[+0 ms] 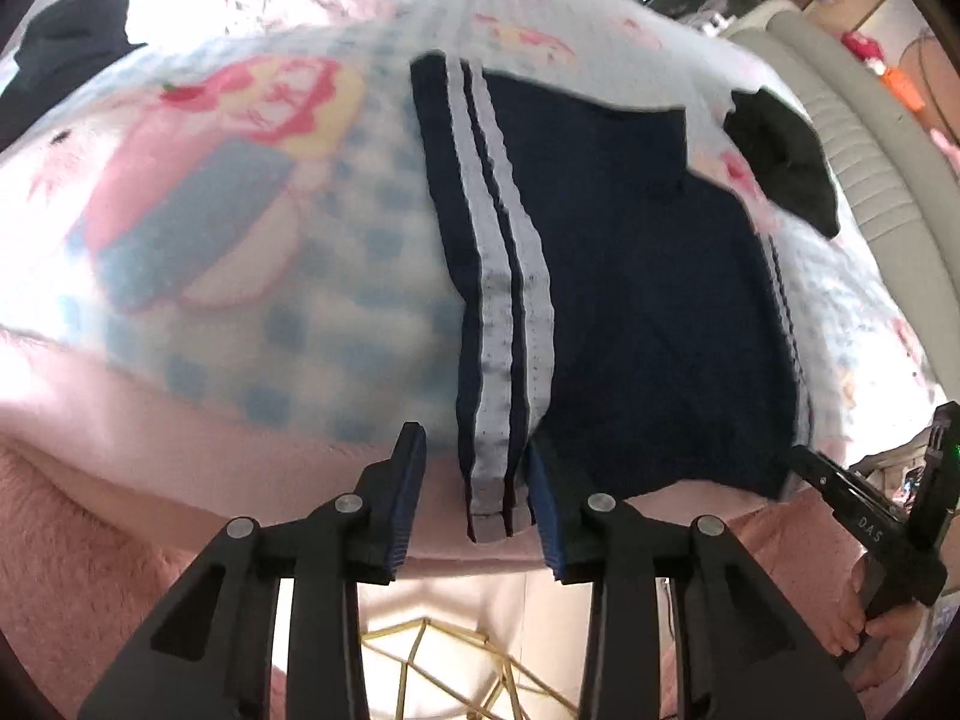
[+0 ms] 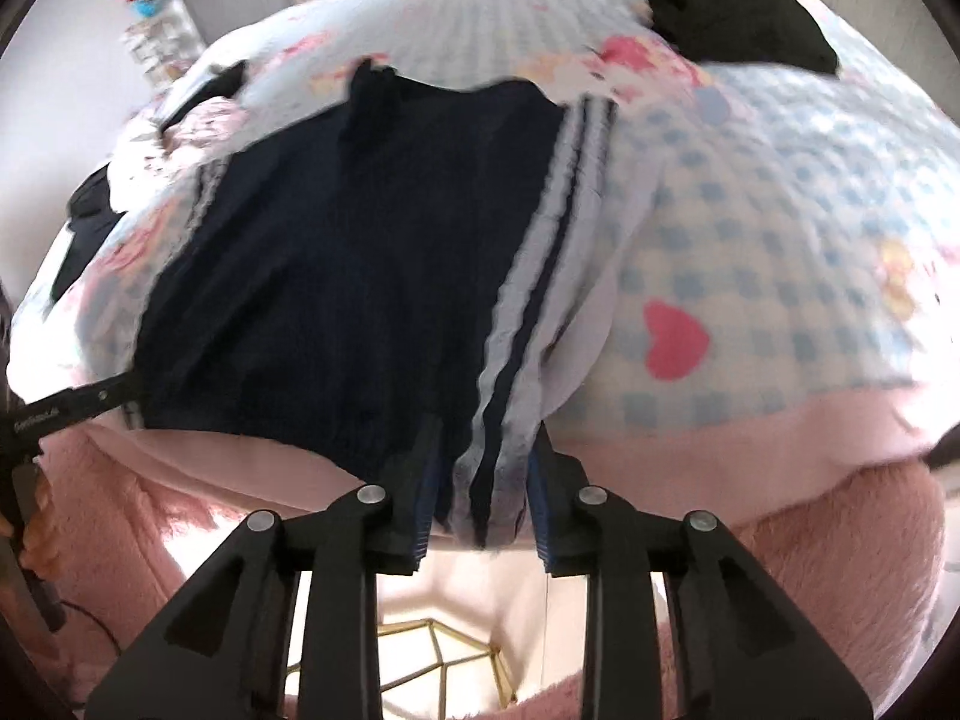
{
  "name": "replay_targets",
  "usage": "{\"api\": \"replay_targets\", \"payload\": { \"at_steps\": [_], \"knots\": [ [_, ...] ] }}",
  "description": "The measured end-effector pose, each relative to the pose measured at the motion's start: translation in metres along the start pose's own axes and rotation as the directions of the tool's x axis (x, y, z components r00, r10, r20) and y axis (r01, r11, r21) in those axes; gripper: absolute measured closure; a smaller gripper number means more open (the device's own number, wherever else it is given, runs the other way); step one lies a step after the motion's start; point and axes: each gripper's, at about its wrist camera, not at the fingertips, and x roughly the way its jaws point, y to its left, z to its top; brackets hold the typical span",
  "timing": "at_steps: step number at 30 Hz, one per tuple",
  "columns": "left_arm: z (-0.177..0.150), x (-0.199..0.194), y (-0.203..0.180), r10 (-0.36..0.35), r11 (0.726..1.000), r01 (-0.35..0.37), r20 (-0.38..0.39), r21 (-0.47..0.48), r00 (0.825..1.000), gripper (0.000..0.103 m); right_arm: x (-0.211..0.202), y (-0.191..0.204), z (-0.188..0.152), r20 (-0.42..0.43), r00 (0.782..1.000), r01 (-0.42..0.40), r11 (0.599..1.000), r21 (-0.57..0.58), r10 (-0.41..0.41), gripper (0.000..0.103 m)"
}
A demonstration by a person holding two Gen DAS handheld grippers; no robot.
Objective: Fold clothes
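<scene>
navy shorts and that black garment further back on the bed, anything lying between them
Nothing lies there. In the left wrist view, only a strip of the checked blanket shows between the navy shorts and the black garment.

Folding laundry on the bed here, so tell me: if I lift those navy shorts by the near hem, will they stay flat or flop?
The navy shorts will likely flop: the striped edge already puckers. Probably light, thin mesh. They may drag on the fuzzy blanket.

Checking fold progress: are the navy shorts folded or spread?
Spread: the shorts lie flat on the blanket, both striped sides apart, both leg openings visible at the far end.
</scene>
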Motion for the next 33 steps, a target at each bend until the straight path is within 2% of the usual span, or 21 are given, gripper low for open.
{"api": "replay_targets", "payload": {
  "at_steps": [2,4,7,9,11,12,15,18,20,24,29,32,33],
  "knots": [
    [0.001,-0.014,-0.007,-0.021,0.998,0.017,0.068,0.055,0.997,0.065,-0.014,-0.005,0.003,0.054,0.999,-0.003,1.000,0.025,0.001,0.075],
    [0.003,-0.016,-0.021,-0.024,0.990,0.011,0.093,0.142,0.995,0.064,-0.022,-0.006,0.007,0.096,0.995,0.035,0.999,0.006,-0.035,0.066],
    [0.003,-0.001,-0.031,-0.006,0.979,-0.009,0.069,0.206,0.998,0.064,-0.016,-0.004,0.011,0.083,0.996,0.046,0.999,-0.027,-0.044,0.063],
    [0.004,0.018,-0.033,0.077,0.974,-0.081,0.024,0.212,0.997,0.064,-0.005,-0.001,0.012,0.054,0.998,0.025,0.999,-0.046,-0.022,0.063],
    [0.004,0.033,-0.025,0.187,0.966,-0.178,-0.028,0.186,0.982,0.064,0.009,0.002,0.012,0.019,0.999,0.043,0.996,-0.074,-0.042,0.063],
    [0.004,0.034,-0.019,0.189,0.971,-0.180,-0.044,0.155,0.981,0.062,0.016,0.004,0.011,0.000,0.998,0.067,0.995,-0.080,-0.067,0.063],
    [0.008,0.018,0.000,0.121,0.990,-0.118,-0.040,0.074,0.992,0.062,0.017,-0.007,0.011,-0.006,0.997,0.081,0.996,-0.045,-0.082,0.063],
    [0.020,0.004,0.009,0.069,0.996,-0.069,-0.008,0.059,0.998,0.062,0.009,-0.017,0.017,0.011,0.998,0.062,0.998,-0.019,-0.062,0.063],
    [0.037,0.004,0.014,0.062,0.996,-0.063,0.014,0.055,0.998,0.063,0.001,-0.017,0.028,0.044,0.998,0.039,0.999,-0.025,-0.038,0.063],
    [0.083,0.022,0.015,0.061,0.997,-0.064,0.053,0.046,0.997,0.063,-0.003,0.007,0.065,0.093,0.996,0.008,0.995,-0.099,0.001,0.063],
    [0.130,0.062,0.018,-0.069,0.998,0.069,0.010,0.005,0.998,0.063,0.031,0.052,0.118,0.094,0.996,0.010,0.981,-0.192,0.008,0.063],
    [0.133,0.082,0.008,0.000,0.997,0.000,0.001,0.079,1.000,0.063,0.067,0.071,0.141,0.082,0.997,0.010,0.974,-0.226,0.009,0.063],
    [0.135,0.088,0.003,0.049,0.994,-0.048,-0.002,0.103,0.999,0.063,0.079,0.076,0.148,0.077,0.997,0.015,0.972,-0.236,0.004,0.063]
  ]
}}
